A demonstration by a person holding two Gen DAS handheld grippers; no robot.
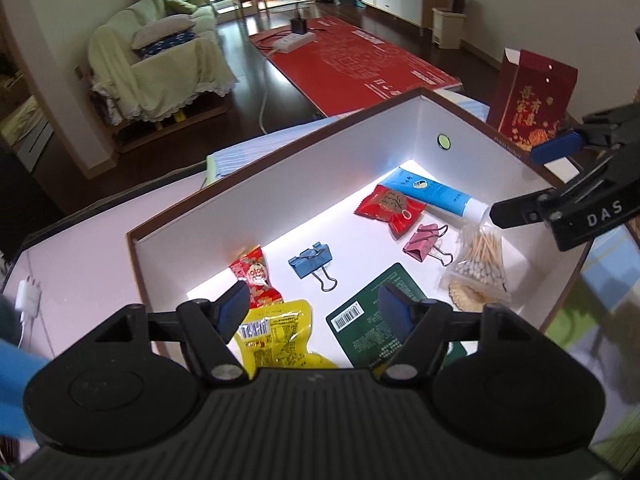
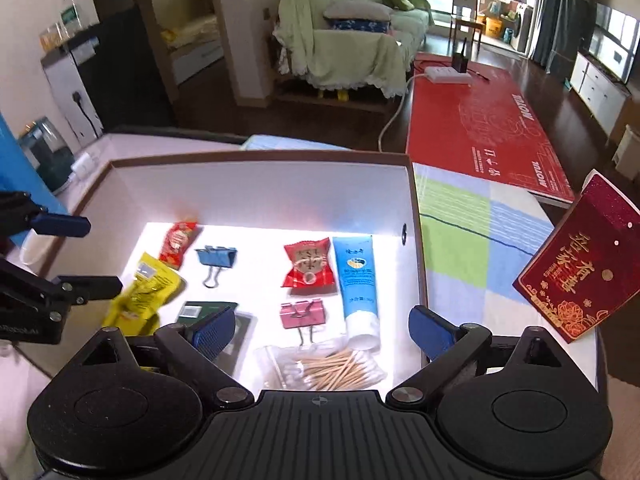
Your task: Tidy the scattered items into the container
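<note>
- A large white cardboard box with a brown rim (image 2: 264, 155) sits open on the table, below and ahead of both tongs; it is the container, and nearly everything already lies flat on its floor.
- A dark red gift envelope with gold lettering (image 2: 576, 268) stands outside the box, beyond the right tongs' right finger. It looks like the one item still to be put away.
- The left tongs (image 1: 312, 308) hover over the near left of the box, released and holding nothing, probably having nothing left to carry.
- The right tongs (image 2: 320, 328) hang over the near right edge, also spread wide and empty, straddling the box wall.
- A dark green flat packet with a barcode (image 1: 376, 316) lies under the left tongs' right finger.
- A yellow crinkled snack pouch (image 1: 280, 336) lies beneath the left tongs.
- A blue squeeze tube with a white cap (image 2: 356, 280) lies along the right wall, ahead of the right tongs.
- A clear bag of cotton swabs (image 2: 332, 368) rests just under the right tongs.
- Two red sweet wrappers (image 2: 308, 264) and a blue binder clip (image 2: 216, 258) and a pink binder clip (image 2: 302, 314) lie between them, apart from each other.
</note>
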